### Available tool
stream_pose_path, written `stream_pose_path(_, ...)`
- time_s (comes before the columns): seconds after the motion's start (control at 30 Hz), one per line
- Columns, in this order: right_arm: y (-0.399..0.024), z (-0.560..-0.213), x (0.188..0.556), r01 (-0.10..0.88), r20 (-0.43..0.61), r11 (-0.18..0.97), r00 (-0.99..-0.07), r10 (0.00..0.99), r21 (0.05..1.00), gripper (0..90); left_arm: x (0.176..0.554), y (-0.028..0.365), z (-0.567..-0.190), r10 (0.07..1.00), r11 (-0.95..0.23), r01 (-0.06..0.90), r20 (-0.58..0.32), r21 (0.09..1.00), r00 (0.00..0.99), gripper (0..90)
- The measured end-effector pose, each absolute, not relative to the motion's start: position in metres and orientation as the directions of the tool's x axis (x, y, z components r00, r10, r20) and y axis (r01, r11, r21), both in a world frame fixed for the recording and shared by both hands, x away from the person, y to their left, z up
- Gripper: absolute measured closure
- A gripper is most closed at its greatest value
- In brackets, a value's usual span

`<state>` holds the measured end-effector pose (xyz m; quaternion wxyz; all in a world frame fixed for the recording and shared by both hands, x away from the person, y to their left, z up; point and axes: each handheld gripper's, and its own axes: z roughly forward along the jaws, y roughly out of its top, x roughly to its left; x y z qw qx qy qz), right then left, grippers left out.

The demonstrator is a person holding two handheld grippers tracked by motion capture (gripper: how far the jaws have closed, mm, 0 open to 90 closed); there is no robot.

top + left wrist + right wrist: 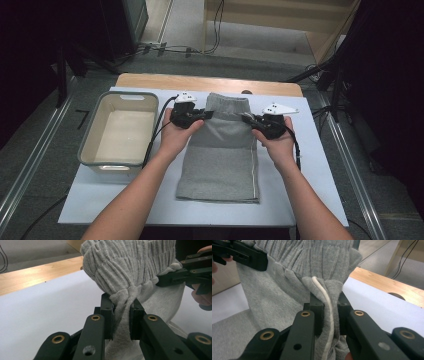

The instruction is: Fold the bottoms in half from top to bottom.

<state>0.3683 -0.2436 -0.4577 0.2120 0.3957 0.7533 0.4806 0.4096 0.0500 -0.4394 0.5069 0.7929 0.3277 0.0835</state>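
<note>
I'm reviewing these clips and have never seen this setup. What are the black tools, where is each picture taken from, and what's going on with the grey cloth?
A person holds a hand-operated two-jaw clamp in each hand. The high view looks down over the table. The other two come from cameras riding on each clamp, looking along its jaws. The left gripper and right gripper each pinch one side of the grey sweatpants near the ribbed waistband, which is lifted while the legs lie flat. A white side stripe runs between the right jaws. A beige bin stands at the left.
</note>
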Motion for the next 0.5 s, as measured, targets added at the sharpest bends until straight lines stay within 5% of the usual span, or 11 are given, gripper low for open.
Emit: stream_pose_path(0.5,-0.24,-0.468,0.335,0.354,0.024,0.248,-0.613,0.789,0.902,78.9,0.378,0.055,-0.449,0.588,-0.287,0.411,-0.179,0.865,0.788,79.3)
